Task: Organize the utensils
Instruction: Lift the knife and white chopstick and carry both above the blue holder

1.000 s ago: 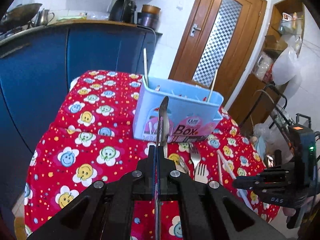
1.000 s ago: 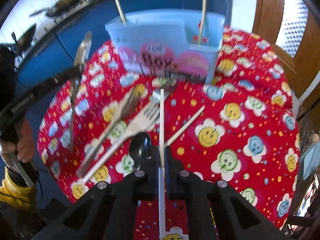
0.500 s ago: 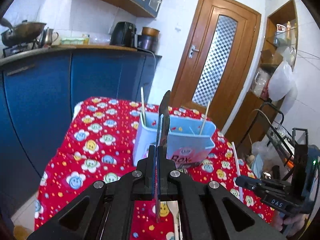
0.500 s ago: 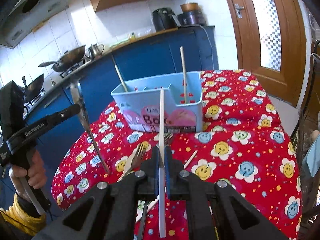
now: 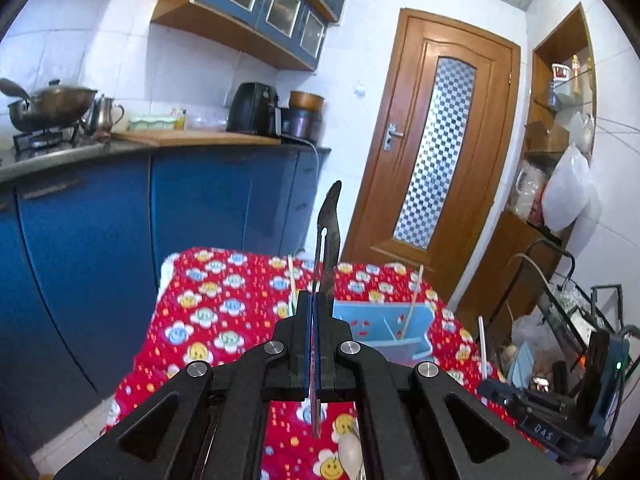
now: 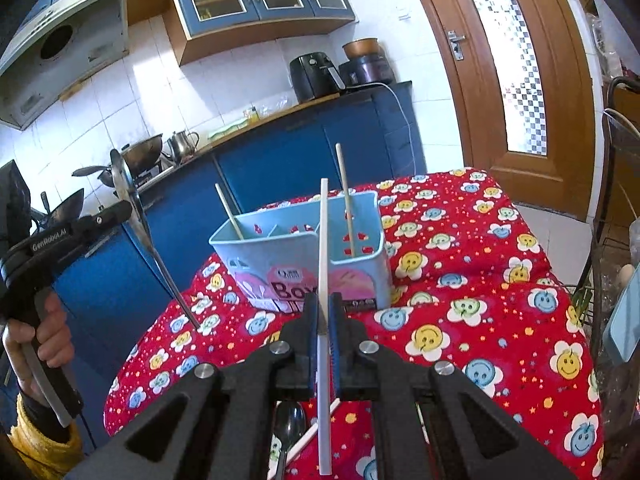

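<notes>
Right wrist view: right gripper (image 6: 323,322) clamped on white chopstick (image 6: 323,280), stick upright in front of blue utensil box (image 6: 304,268). Two wooden chopsticks (image 6: 346,200) standing inside box, box resting on red smiley tablecloth (image 6: 480,320). Left of box, left gripper (image 6: 120,214) pinched shut on metal spoon (image 6: 136,216), bowl up, handle slanting down toward cloth. Near side of box, black spoon (image 6: 289,420) lying on cloth beneath right gripper.

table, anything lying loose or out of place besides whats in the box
Yes. A dark spoon and a white chopstick lie loose on the tablecloth, near the camera and short of the blue box. The chopstick lies slantwise beside the spoon. Nothing looks spilled or broken.
</notes>
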Available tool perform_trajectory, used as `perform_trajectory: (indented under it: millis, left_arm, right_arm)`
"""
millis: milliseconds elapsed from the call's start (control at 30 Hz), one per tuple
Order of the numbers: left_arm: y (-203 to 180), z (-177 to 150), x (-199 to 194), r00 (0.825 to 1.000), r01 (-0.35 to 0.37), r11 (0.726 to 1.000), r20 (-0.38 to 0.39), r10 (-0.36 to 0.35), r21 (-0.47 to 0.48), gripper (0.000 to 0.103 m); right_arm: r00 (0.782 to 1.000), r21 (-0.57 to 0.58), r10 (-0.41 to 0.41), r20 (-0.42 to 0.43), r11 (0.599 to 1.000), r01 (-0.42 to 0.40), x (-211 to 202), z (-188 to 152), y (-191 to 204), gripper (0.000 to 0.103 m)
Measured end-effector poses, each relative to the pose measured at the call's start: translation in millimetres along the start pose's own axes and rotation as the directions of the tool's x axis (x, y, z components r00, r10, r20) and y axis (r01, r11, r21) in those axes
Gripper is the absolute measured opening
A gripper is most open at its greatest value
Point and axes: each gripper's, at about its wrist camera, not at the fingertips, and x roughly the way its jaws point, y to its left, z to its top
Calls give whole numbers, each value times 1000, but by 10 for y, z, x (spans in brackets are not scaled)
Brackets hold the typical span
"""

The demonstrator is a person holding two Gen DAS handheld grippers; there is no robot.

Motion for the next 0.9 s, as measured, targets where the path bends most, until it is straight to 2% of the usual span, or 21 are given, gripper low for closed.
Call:
perform_trajectory:
  millis: [233, 467, 667, 900]
  left_arm:
    - [-99, 297, 54, 998, -27, 999, 58, 25, 20, 0]
    - [-245, 451, 212, 991, -57, 997, 125, 50, 52, 0]
    - [-272, 484, 443, 990, -73, 996, 125, 67, 44, 0]
    - [-227, 506, 652, 991, -73, 997, 117, 69, 28, 0]
  right_arm:
    - [1000, -3, 14, 16, 1000, -14, 37, 65, -7, 7]
    - [1000, -8, 19, 24, 1000, -19, 108, 129, -43, 7]
    - [999, -18, 10, 42, 1000, -10, 170, 247, -77, 7]
    - [993, -34, 0, 117, 999, 4, 262, 576, -71, 7]
